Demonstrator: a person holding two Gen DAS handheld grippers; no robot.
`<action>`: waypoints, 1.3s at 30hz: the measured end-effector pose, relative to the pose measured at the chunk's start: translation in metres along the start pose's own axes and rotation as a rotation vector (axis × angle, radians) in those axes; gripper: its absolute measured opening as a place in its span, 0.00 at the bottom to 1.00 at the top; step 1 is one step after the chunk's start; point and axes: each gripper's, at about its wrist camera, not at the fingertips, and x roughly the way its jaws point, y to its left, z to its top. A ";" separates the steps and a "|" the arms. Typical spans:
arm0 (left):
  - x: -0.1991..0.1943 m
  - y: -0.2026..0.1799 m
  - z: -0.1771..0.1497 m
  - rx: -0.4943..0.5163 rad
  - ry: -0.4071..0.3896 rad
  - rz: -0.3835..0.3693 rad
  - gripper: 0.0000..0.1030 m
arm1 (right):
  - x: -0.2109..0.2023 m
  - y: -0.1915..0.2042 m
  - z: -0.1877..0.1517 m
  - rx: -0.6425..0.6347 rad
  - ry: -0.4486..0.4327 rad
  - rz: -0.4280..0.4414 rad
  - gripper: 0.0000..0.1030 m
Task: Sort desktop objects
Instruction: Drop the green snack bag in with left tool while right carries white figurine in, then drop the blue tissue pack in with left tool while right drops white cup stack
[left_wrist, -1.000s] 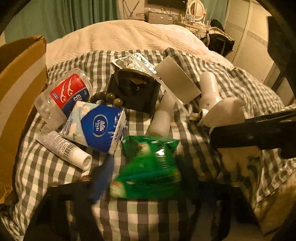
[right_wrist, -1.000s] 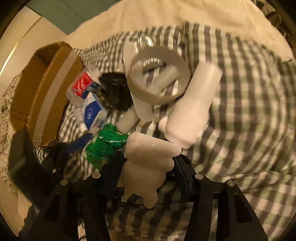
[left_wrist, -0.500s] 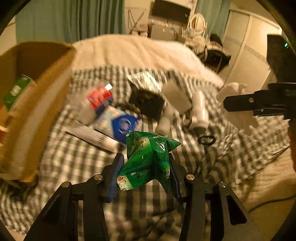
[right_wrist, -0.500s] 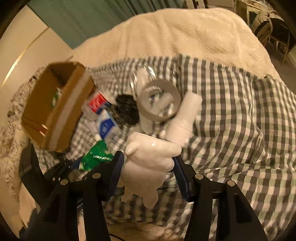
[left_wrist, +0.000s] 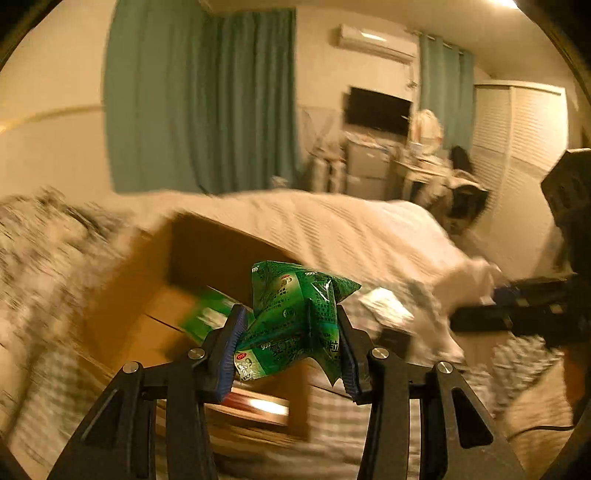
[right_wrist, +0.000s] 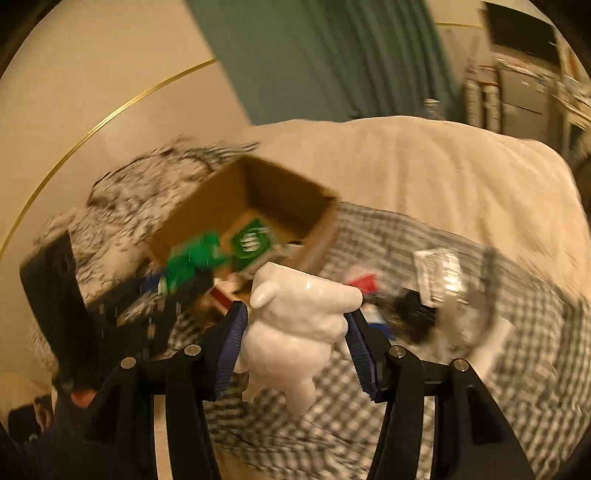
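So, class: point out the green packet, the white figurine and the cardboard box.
green packet (left_wrist: 295, 317), left wrist view, middle of its crumpled front.
white figurine (right_wrist: 295, 325), right wrist view, middle of its glossy body.
cardboard box (right_wrist: 321, 225), right wrist view, on its right-hand wall.

Both wrist cameras look forward along their claws, close above the bed; both show the cardboard box (left_wrist: 207, 266) (right_wrist: 258, 206) near 11 o'clock.
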 end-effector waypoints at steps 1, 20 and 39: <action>0.000 0.014 0.000 -0.008 -0.012 0.015 0.45 | 0.006 0.005 0.004 -0.012 0.010 0.012 0.52; 0.038 0.087 -0.025 -0.212 -0.064 0.141 1.00 | 0.118 0.031 0.063 0.088 -0.055 0.077 0.81; 0.032 -0.075 -0.073 0.073 0.121 -0.053 1.00 | -0.070 -0.149 -0.083 0.372 0.031 -0.356 0.86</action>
